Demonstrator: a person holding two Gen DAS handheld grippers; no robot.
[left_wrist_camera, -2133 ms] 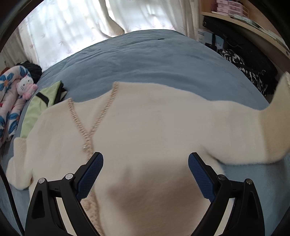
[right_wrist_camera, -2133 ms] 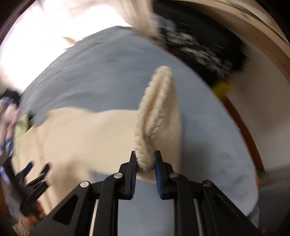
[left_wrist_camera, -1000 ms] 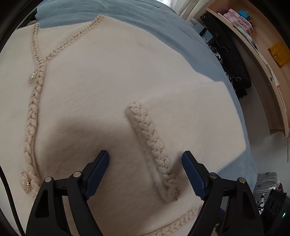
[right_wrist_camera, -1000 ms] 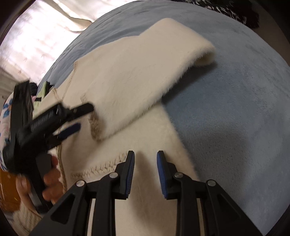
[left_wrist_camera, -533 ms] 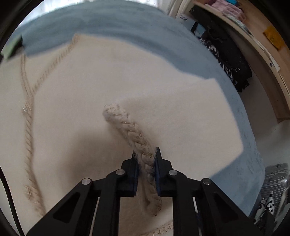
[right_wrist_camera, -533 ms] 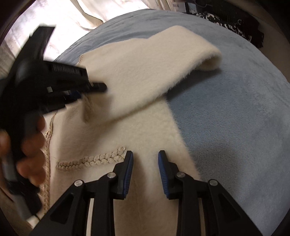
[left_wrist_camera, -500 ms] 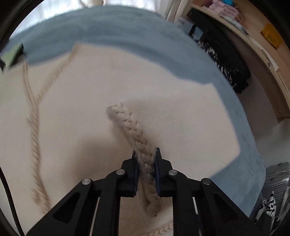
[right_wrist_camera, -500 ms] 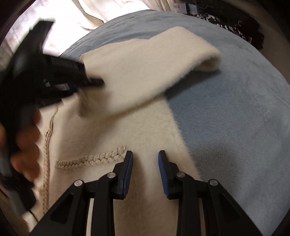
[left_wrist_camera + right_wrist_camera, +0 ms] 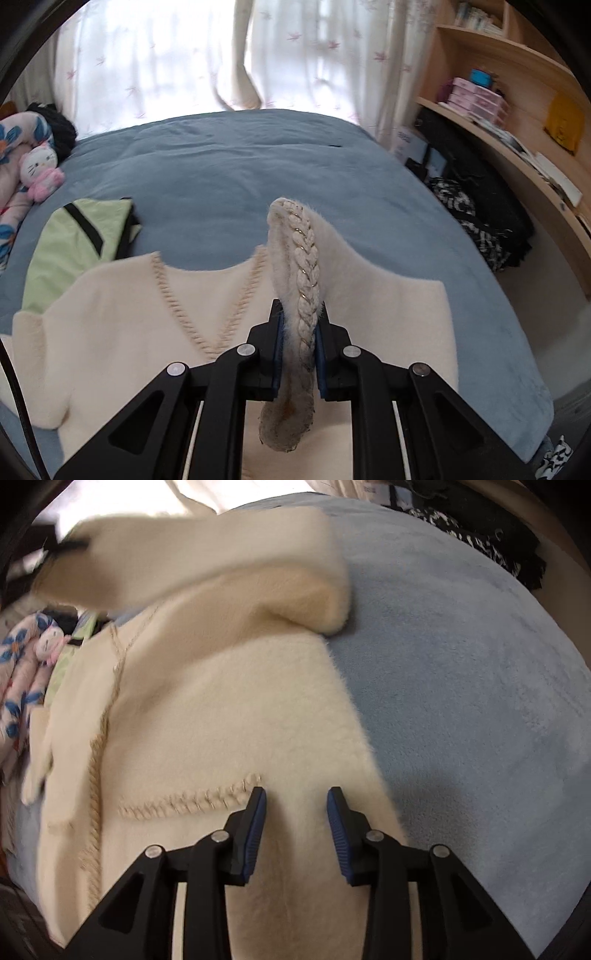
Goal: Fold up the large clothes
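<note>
left tongs (image 9: 298,325) clamping cardigan cuff (image 9: 301,258), no legible writing

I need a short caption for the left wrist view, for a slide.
Left gripper lifts the braided cuff of a cream cardigan above a blue bed.

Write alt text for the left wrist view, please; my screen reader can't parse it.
The left gripper is shut on the braided cuff of a cream cardigan, lifting the sleeve above the blue bed. A green garment lies behind at left.
</note>
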